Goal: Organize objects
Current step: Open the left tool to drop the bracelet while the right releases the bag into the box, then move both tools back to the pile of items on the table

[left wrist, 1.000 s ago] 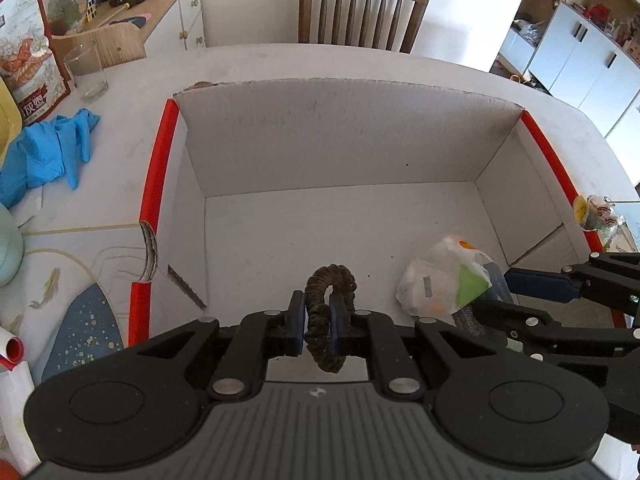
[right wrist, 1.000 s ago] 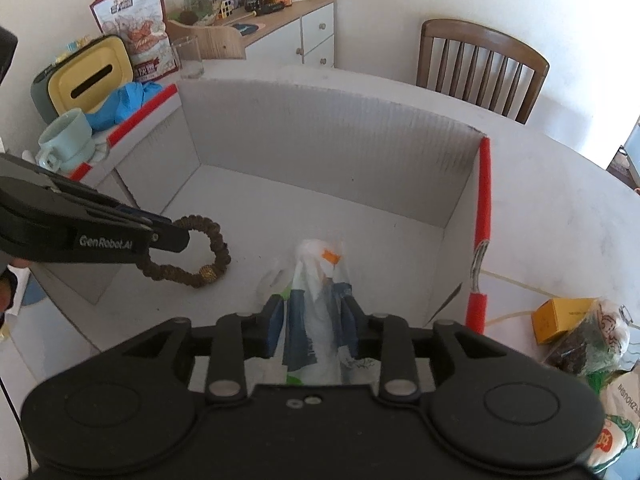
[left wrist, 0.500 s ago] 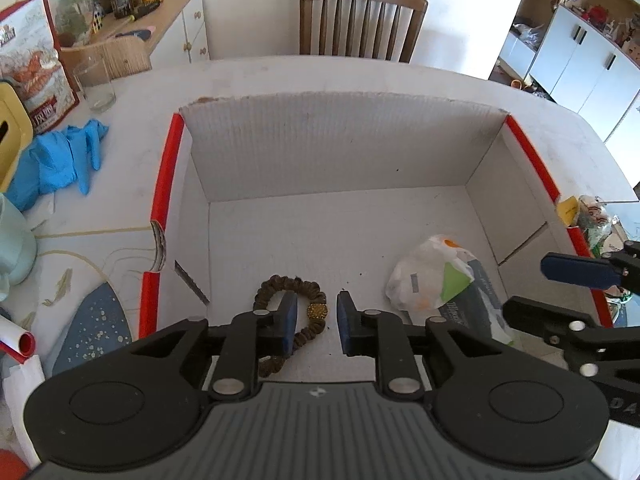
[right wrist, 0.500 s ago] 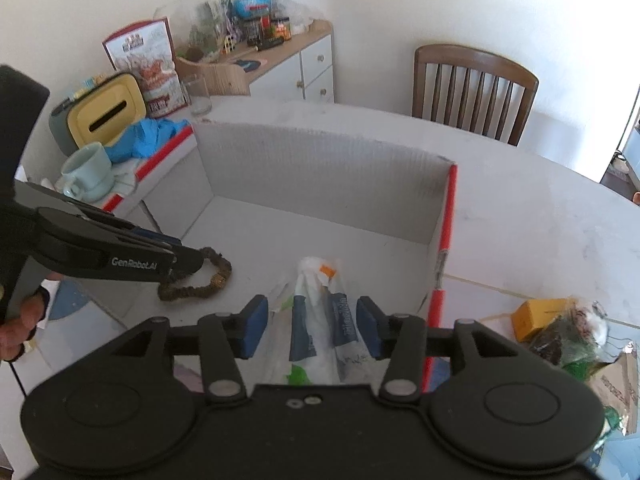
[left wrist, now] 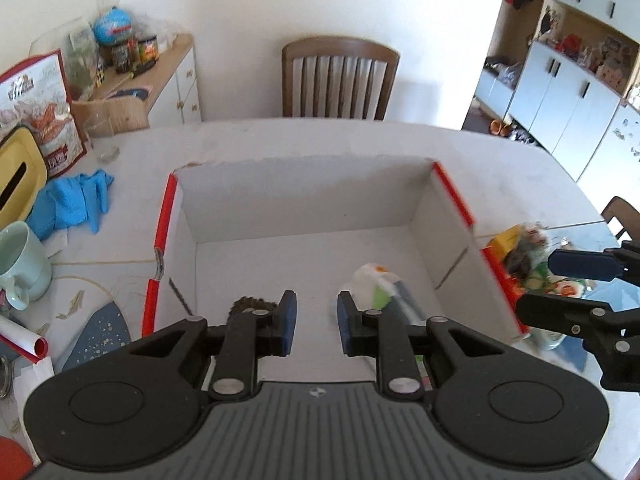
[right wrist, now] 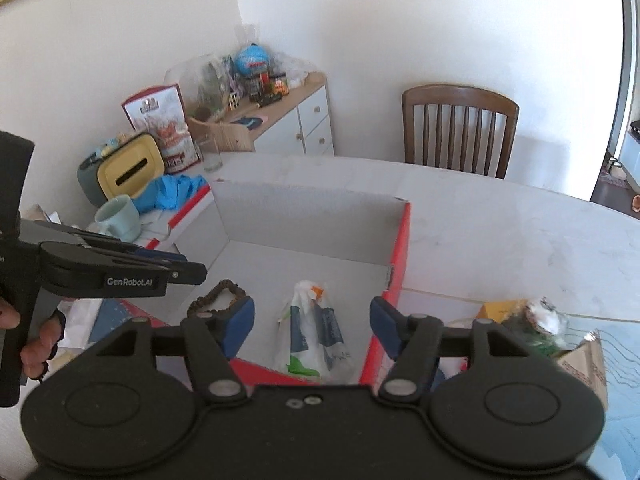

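A white cardboard box (left wrist: 304, 192) with red edges stands open on the table. On its floor lie a dark beaded bracelet (left wrist: 250, 304) at the near left and a white plastic bag (left wrist: 380, 284) with green and blue print at the near right. My left gripper (left wrist: 316, 312) hovers above the box's near edge, open, nothing between its pads; its left finger hides part of the bracelet. My right gripper (right wrist: 312, 320) is above the bag (right wrist: 316, 336), its jaws opening wide, pads clear of it. The bracelet (right wrist: 216, 296) lies under the left gripper (right wrist: 188, 266).
Left of the box are a blue glove (left wrist: 72, 204), a mint mug (left wrist: 22, 268), a yellow container (left wrist: 16, 176) and a rolled paper (left wrist: 24, 340). Snack packets (left wrist: 528, 248) lie right of the box. A wooden chair (left wrist: 340, 80) stands behind the table.
The left gripper let go of the bracelet, which now lies on the box floor. The right gripper released the bag. Both grippers rose and drew back from the box.
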`<state>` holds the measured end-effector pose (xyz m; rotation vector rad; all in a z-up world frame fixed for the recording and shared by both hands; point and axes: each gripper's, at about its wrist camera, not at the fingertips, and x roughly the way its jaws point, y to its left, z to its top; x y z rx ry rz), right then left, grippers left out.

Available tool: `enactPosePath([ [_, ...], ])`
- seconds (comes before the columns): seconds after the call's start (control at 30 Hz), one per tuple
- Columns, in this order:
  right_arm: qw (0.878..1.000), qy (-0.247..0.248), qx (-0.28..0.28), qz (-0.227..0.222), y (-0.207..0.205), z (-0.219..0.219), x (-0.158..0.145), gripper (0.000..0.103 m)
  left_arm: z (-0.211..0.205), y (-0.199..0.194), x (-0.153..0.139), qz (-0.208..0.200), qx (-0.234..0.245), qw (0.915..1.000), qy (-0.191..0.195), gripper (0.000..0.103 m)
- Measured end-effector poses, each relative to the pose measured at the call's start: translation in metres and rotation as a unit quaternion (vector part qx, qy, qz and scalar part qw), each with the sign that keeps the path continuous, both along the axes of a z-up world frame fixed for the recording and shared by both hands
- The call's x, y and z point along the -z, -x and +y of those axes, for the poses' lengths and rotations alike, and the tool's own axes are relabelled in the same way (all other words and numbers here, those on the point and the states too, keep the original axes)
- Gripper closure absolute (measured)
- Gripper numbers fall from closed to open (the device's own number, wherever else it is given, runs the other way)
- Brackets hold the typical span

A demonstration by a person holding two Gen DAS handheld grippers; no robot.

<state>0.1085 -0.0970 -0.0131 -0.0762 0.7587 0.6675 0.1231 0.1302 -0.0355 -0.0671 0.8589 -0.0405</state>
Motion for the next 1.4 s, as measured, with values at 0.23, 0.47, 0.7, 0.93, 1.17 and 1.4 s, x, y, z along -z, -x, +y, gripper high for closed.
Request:
enactPosePath([
  [0.23,1.000,-0.020,0.008,-0.004,0.013,-0.032,-0.008,0.032,-0.026,0.022,-0.021,-0.045,0.004,0.9989,0.013,0.041],
  [0.47,0.999,-0.028,0.027,-0.016,0.021,-0.083,-0.014,0.023,-0.062,0.031,-0.031,-0.058,0.015,0.9981,0.016,0.032],
  [0.7,0.998,-0.026,0.061,-0.014,0.019,-0.147,-0.010,0.018,-0.103,0.036,-0.029,-0.065,0.022,0.9972,0.029,0.022],
  [0.93,0.996,-0.019,0.084,-0.005,0.011,-0.203,0.001,0.016,-0.149,0.035,-0.023,-0.069,0.039,0.9962,0.036,0.018],
  [1.17,0.995,-0.007,0.099,0.002,-0.002,-0.246,0.012,0.016,-0.193,0.031,-0.008,-0.074,0.053,0.9958,0.012,0.005],
  [1.4,0.995,0.002,0.099,0.008,-0.021,-0.269,0.025,0.016,-0.224,0.023,0.014,-0.062,0.061,0.9961,0.013,0.001],
])
